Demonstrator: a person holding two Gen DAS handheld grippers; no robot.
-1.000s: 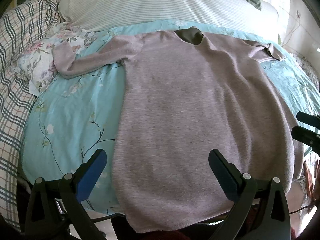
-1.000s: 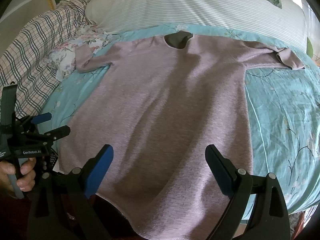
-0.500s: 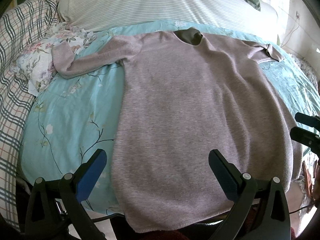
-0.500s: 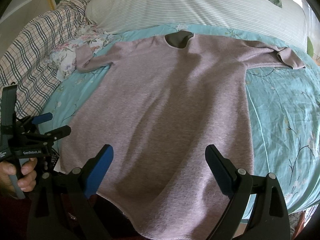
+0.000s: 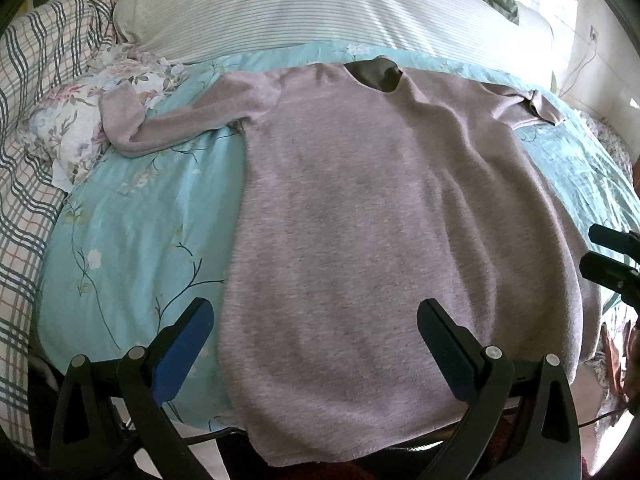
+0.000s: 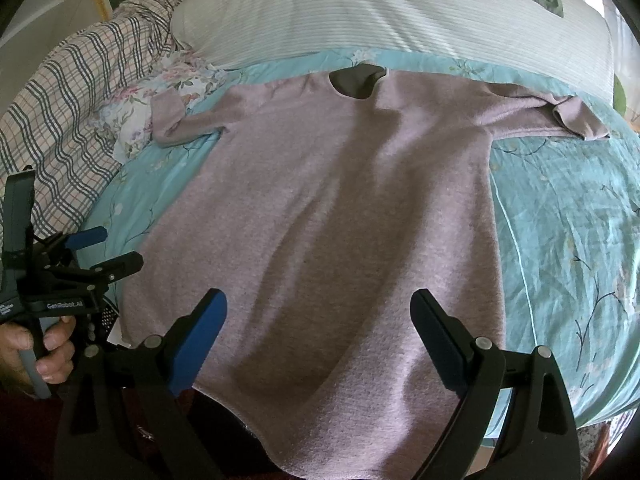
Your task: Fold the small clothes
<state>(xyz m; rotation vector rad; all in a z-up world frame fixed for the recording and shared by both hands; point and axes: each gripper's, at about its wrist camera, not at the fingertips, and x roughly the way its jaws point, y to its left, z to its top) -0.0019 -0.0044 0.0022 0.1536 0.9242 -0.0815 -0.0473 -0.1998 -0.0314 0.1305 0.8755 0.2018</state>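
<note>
A pink sweater (image 5: 360,220) lies flat on the bed (image 5: 132,220), hem at the near edge. My left gripper (image 5: 316,344) and right gripper (image 6: 320,336) hover spread and empty; I'd pinch both hem corners evenly.

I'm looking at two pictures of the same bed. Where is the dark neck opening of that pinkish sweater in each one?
Left wrist view: the neck opening sits at the sweater's top edge, slightly right of centre.
Right wrist view: the neck opening sits at the top edge, slightly right of centre.
Shared landmark: the striped pillow lies just beyond it in both.
</note>
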